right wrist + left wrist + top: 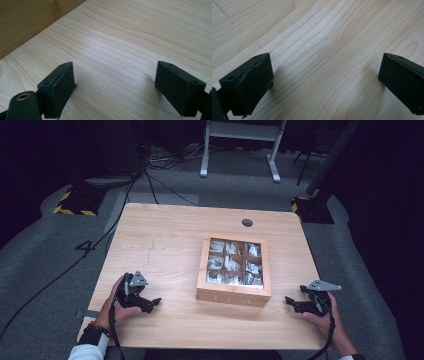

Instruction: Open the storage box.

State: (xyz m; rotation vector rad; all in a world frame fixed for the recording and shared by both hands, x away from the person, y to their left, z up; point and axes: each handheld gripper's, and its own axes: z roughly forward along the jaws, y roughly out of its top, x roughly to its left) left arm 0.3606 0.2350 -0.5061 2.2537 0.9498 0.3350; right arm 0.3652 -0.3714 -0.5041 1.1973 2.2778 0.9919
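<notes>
A wooden tea box (234,296) with a windowed lid sits right of the table's middle, several compartments of white packets visible through the window. My left gripper (154,303) rests on the table near the front left, pointing toward the box. In its own view the left gripper (325,75) stands open over bare wood. My right gripper (291,303) lies at the front right, pointing left at the box. Close up, the right gripper (115,80) is open with nothing between the jaws, and the box's side wall (30,22) fills the upper left corner.
The light wooden table (160,245) has a round cable hole (247,223) at the back. Cables (75,260) trail over the grey floor to the left. A white desk frame (240,150) stands behind the table.
</notes>
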